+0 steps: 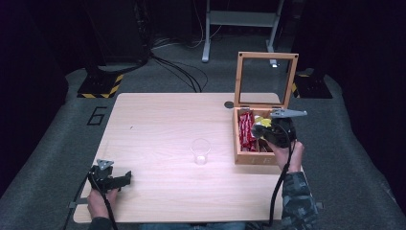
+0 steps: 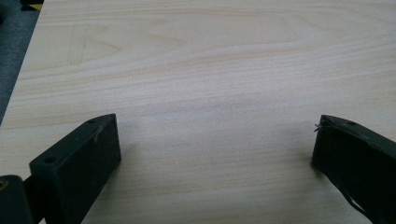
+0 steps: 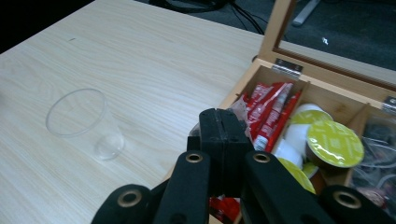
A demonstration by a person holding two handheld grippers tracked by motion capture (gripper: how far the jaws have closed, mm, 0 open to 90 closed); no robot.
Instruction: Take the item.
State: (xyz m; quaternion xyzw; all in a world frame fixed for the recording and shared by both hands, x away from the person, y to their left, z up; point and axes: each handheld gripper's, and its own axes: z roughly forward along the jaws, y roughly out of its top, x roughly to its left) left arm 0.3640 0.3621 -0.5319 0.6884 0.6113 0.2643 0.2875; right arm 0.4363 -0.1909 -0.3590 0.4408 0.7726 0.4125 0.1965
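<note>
A wooden box [image 1: 250,158] with its glass lid [image 1: 266,56] standing open sits at the table's right side. It holds red sachets [image 3: 270,108] and yellow-lidded pods [image 3: 334,143]. My right gripper [image 3: 223,122] hovers over the box's left compartment, jaws pressed together, with the crinkled end of a red sachet [image 3: 239,106] poking out at their tips. In the high view this right gripper [image 1: 261,129] is above the sachets [image 1: 246,130]. A clear plastic cup [image 1: 201,151] stands upright mid-table, left of the box. My left gripper [image 1: 128,178] rests open near the front left corner, nothing between its jaws.
The light wooden table [image 1: 158,120] stretches between the cup [image 3: 85,122] and the left gripper [image 2: 215,149]. Dark wrapped items [image 3: 378,140] fill the box's right compartment. Cables and stands lie on the floor behind the table.
</note>
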